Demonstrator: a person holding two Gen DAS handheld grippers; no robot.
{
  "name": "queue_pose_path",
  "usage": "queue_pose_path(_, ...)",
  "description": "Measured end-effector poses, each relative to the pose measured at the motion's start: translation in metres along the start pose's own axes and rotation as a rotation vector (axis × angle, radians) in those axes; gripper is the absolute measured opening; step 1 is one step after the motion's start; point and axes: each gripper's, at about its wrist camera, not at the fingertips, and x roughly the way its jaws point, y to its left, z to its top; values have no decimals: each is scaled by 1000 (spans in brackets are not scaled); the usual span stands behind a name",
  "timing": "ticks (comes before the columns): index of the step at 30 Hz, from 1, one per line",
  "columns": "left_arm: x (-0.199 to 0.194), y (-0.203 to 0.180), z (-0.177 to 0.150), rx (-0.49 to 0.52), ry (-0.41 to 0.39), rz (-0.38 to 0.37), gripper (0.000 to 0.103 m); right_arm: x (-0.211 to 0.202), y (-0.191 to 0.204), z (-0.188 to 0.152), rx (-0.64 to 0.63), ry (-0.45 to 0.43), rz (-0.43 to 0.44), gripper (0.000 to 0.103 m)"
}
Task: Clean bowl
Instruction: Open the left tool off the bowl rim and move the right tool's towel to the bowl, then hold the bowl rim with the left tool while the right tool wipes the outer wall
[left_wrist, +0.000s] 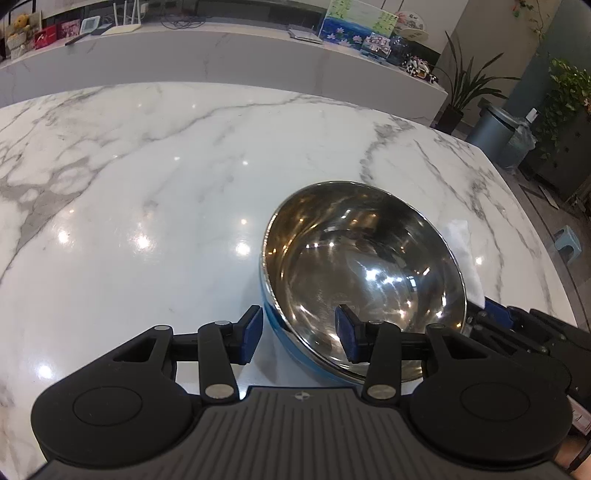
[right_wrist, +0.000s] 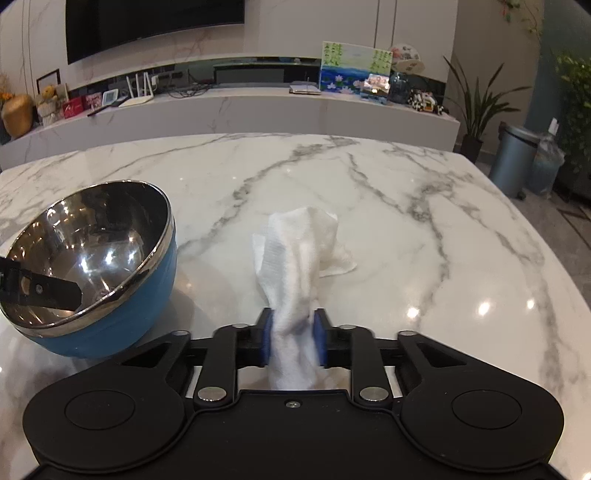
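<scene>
Your left gripper (left_wrist: 299, 334) sits at the lower centre of the left wrist view with its jaws spread wide, straddling the near rim of the bowl (left_wrist: 364, 280): one blue pad is outside the blue wall, the other is over the steel interior, and neither pad is seen pressing on the rim. The bowl, steel inside and blue outside, occupies the lower right of that frame, tilted so that its opening faces you, and rests on the marble table (left_wrist: 147, 184). In the right wrist view the same bowl (right_wrist: 88, 266) lies at the left edge of the frame, with a black finger of your left gripper reaching into it. Your right gripper (right_wrist: 293, 338), at the lower centre of that view, is pinched on a white cloth (right_wrist: 299, 258); the cloth rises from between the pads, and its far end rests crumpled on the marble. The cloth lies to the right of the bowl, near it but not touching. Beyond the table, a long white ledge (right_wrist: 258, 107) crosses the upper frame carrying pictures and small ornaments, and a grey bin (right_wrist: 517, 158) stands at the right.
</scene>
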Motion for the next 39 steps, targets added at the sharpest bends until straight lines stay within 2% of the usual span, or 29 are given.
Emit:
queue_pose_path(2, -2, -1, -1, 8, -7, 16, 41, -10, 7, 8, -53, -41, 32, 13)
queue_pose_path(5, -4, 0, 0, -6, -7, 34, 41, -19, 18, 12, -129, -70, 34, 13)
queue_pose_path(9, -5, -1, 1, -15, -10, 37, 41, -25, 27, 10, -139, -52, 27, 12)
queue_pose_path(14, -4, -8, 0, 12, -14, 51, 31, -32, 43, 6, -171, -65, 15, 12)
queue_pose_path(20, -4, -8, -1, 18, -13, 58, 28, -32, 50, 3, -181, -60, 30, 12)
queue_pose_path(30, -3, -8, -2, 26, -7, 59, 28, -21, 57, -7, -203, 25, 80, 12)
queue_pose_path(35, -2, -6, -2, 13, 0, 49, 28, -20, 59, -8, -204, 29, 85, 12)
queue_pose_path(39, 2, -3, -4, -16, 35, 70, 40, -20, 59, -8, -207, 28, 86, 12)
